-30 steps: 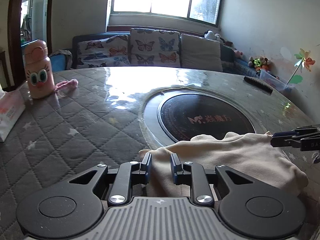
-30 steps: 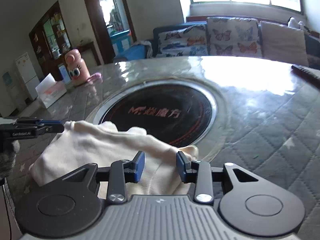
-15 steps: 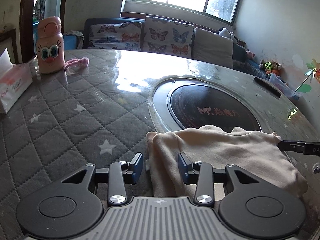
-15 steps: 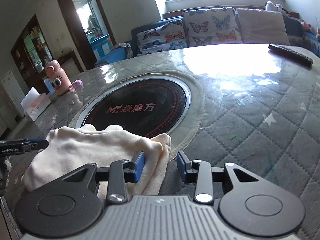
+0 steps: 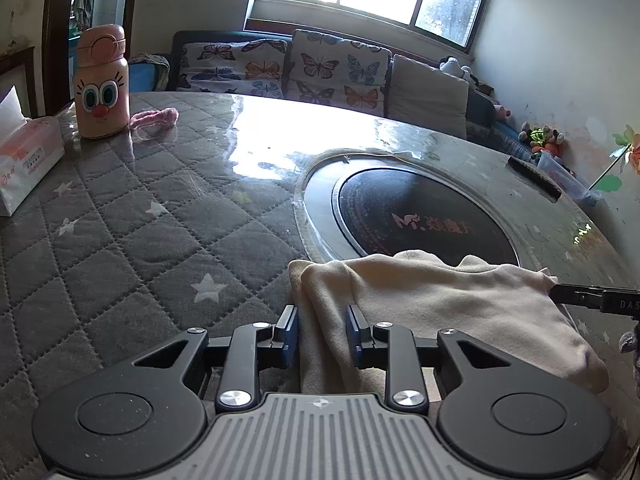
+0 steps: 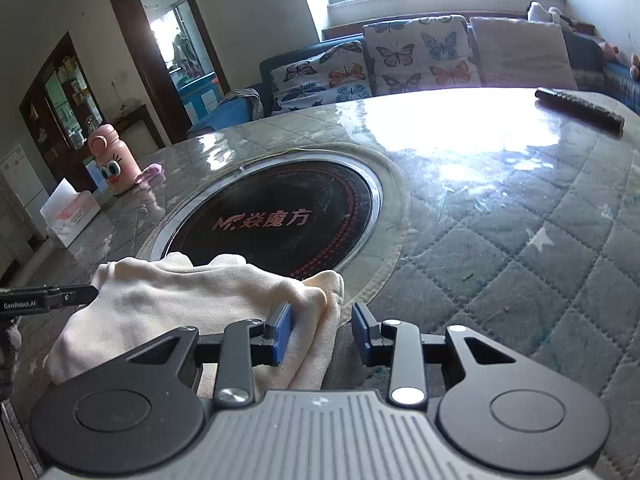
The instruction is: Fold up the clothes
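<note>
In the left wrist view, the left tongs [image 5: 322,330] stand part open astride the near-left edge of the cream garment [image 5: 440,300], cloth lying between the blue pads but not pinched; the garment sits bunched at the near edge of the quilted bench [image 5: 140,240], its far hem lapping the round black cooktop [image 5: 420,220] set into the surface. The other tool's tip [image 5: 592,295] reaches in from the right and touches the garment's right corner. Further off stand a pink cartoon bottle [image 5: 102,84] and a tissue box [image 5: 24,160] with a tissue sticking out of it — what the bottle holds cannot be told. In the right wrist view, the right tongs [image 6: 322,332] are likewise open, the left pad resting against the garment's right fold, the right pad over bare bench; nothing is gripped. A remote [image 6: 580,110] lies far across the bench. The step in hand looks like taking hold of both near corners before a fold — the next move calls for each pair to close squarely on its corner, catching all the layers, then lift evenly together.
</note>
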The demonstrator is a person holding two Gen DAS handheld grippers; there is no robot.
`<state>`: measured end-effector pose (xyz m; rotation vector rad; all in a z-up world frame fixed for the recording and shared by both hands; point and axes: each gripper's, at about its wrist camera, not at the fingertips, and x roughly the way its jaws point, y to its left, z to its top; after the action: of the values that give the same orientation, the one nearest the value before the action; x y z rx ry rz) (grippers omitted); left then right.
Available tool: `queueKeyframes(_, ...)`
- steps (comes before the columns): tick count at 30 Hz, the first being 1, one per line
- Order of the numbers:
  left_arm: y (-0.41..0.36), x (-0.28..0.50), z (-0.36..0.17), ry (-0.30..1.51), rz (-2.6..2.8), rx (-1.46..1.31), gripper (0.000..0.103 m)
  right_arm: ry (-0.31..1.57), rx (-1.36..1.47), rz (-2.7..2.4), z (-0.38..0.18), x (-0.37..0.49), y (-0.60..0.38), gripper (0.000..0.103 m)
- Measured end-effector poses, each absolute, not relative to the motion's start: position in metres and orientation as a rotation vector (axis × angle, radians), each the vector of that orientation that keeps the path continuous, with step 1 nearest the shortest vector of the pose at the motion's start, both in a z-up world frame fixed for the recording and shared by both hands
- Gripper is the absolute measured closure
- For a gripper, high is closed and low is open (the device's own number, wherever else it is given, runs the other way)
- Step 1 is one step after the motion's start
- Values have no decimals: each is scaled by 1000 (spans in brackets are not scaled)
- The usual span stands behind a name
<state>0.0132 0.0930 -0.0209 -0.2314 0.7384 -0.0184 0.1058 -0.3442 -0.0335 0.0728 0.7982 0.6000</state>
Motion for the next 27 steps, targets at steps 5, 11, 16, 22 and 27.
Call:
queueKeyframes(5,94,14,-22,742,-15,-247,73,797,56,628,-35,104,-335,70)
queueKeyframes(11,92,14,-21,742,-18,-254,75,802,65,637,-36,104,-333,91)
queueKeyframes(16,91,14,-20,739,-18,-261,90,787,80,635,-31,102,-335,93)
queueKeyframes(22,87,9,-16,712,5,-261,94,764,87,632,-25,99,-335,94)
queueKeyframes(27,88,-2,-6,668,10,-261,95,733,62,650,-11,95,-330,94)
